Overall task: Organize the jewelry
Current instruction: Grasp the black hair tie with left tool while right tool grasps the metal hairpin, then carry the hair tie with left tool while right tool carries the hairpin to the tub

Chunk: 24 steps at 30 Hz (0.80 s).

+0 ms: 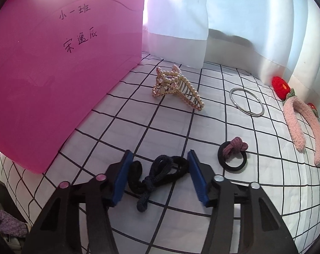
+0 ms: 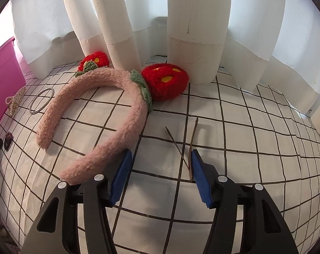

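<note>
Left gripper fingers spread wide, bracketing a dark hair tie lying on the checked cloth, not clenching it. Beyond: knotted tie, pearl claw clip, bangle, pink box. Right gripper fingers released, hovering beside the headband; thin hairpin touching its right finger.

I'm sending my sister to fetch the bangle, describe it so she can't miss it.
Start at the big pink box on the checked cloth. Past the pearl hair claw beside it lies the bangle, flat. It is the only plain, thin silver metal ring; the others are fabric.
</note>
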Each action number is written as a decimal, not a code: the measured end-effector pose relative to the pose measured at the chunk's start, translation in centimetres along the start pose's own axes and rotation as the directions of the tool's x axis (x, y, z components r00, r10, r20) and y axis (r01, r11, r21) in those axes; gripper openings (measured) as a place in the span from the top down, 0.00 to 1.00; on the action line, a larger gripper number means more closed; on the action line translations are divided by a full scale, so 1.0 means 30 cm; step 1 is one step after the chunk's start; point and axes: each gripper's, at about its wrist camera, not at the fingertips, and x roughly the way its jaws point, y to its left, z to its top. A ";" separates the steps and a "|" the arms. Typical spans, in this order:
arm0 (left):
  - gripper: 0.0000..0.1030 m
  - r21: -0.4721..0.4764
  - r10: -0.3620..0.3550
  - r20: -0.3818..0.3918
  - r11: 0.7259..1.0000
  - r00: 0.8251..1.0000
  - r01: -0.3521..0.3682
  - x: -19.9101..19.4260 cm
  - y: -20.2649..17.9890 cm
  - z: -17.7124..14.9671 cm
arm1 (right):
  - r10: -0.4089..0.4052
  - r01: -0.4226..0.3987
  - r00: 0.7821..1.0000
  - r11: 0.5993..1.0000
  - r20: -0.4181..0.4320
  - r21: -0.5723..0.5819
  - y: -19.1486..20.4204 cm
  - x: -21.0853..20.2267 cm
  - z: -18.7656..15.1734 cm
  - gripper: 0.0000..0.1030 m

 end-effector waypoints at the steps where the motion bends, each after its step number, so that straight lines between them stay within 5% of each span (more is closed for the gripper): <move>1: 0.65 0.010 0.001 0.003 1.000 1.000 -0.001 -0.003 -0.010 0.000 | -0.002 0.002 1.000 1.000 0.004 -0.004 0.003 -0.006 -0.003 0.69; 2: 0.69 0.020 0.003 0.005 1.000 1.000 -0.003 -0.007 -0.019 0.000 | 0.000 0.000 1.000 1.000 0.006 -0.003 -0.002 -0.007 -0.003 0.84; 5: 0.77 0.024 -0.001 0.005 1.000 1.000 0.001 -0.013 -0.028 -0.002 | 0.016 -0.016 1.000 1.000 0.007 0.016 -0.014 -0.007 -0.005 0.94; 12: 0.89 -0.024 -0.053 0.009 0.998 0.999 0.054 -0.042 -0.008 -0.011 | 0.039 -0.039 0.999 0.999 0.009 0.030 -0.030 -0.020 -0.011 0.94; 24: 0.90 -0.043 -0.094 0.059 0.994 0.994 0.097 -0.128 -0.018 0.005 | 0.067 -0.067 0.998 0.997 0.016 0.045 -0.053 -0.044 -0.017 0.94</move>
